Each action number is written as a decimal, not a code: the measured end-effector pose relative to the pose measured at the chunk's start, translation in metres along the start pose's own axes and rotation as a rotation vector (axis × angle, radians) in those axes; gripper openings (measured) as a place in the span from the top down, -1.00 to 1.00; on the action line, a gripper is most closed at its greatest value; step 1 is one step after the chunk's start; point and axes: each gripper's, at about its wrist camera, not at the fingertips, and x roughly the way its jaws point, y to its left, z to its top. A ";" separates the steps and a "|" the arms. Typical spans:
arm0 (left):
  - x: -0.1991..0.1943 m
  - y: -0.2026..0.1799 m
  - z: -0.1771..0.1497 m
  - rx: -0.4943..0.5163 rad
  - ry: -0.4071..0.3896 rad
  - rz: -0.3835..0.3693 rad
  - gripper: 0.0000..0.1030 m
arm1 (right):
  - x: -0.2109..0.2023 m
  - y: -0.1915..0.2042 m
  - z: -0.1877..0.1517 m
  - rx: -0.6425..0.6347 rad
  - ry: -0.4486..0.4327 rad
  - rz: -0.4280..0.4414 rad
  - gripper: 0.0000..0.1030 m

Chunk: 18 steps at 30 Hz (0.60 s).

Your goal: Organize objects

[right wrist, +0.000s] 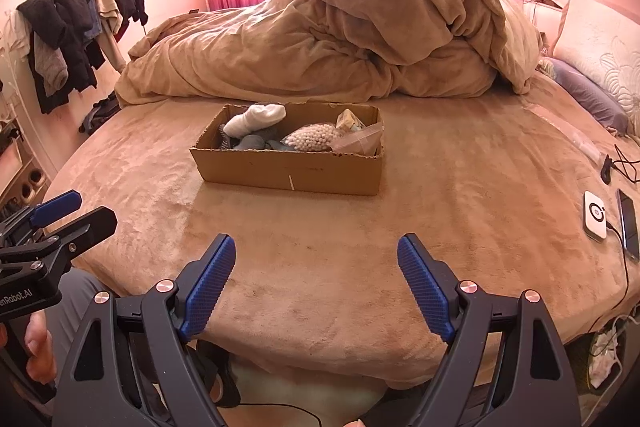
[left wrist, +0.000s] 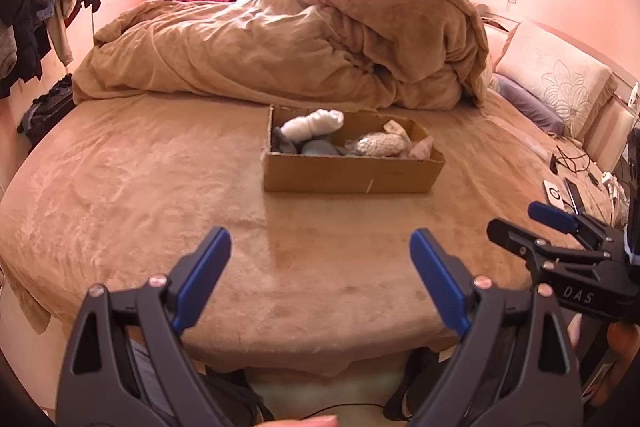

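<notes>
A shallow cardboard box (left wrist: 352, 175) sits on the tan bed (left wrist: 160, 195); it also shows in the right wrist view (right wrist: 288, 173). Inside lie white rolled socks (left wrist: 314, 125), grey-blue socks (left wrist: 320, 148), a bag of white beads (left wrist: 380, 145) and a clear plastic bag (right wrist: 360, 141). My left gripper (left wrist: 320, 243) is open and empty over the near bed edge, well short of the box. My right gripper (right wrist: 316, 247) is open and empty, also short of the box. Each gripper shows in the other's view, the right one at the right edge (left wrist: 516, 223), the left one at the left edge (right wrist: 90, 211).
A heaped tan duvet (left wrist: 320, 43) fills the back of the bed behind the box. Pillows (left wrist: 556, 75) lie at right. A white charger (right wrist: 595, 215), a phone (right wrist: 628, 227) and cables (right wrist: 620, 163) lie on the bed's right side. Clothes hang on a rack (right wrist: 80, 27) at left.
</notes>
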 end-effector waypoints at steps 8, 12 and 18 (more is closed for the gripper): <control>0.001 0.000 -0.001 -0.004 0.001 -0.004 -0.79 | 0.002 -0.002 0.000 -0.003 0.000 -0.007 -0.66; 0.001 0.000 -0.001 0.000 -0.002 0.000 -0.79 | 0.004 -0.002 0.000 -0.003 0.000 -0.010 -0.66; 0.002 0.000 -0.002 -0.001 -0.001 0.000 -0.79 | 0.005 -0.003 0.000 -0.007 0.000 -0.010 -0.66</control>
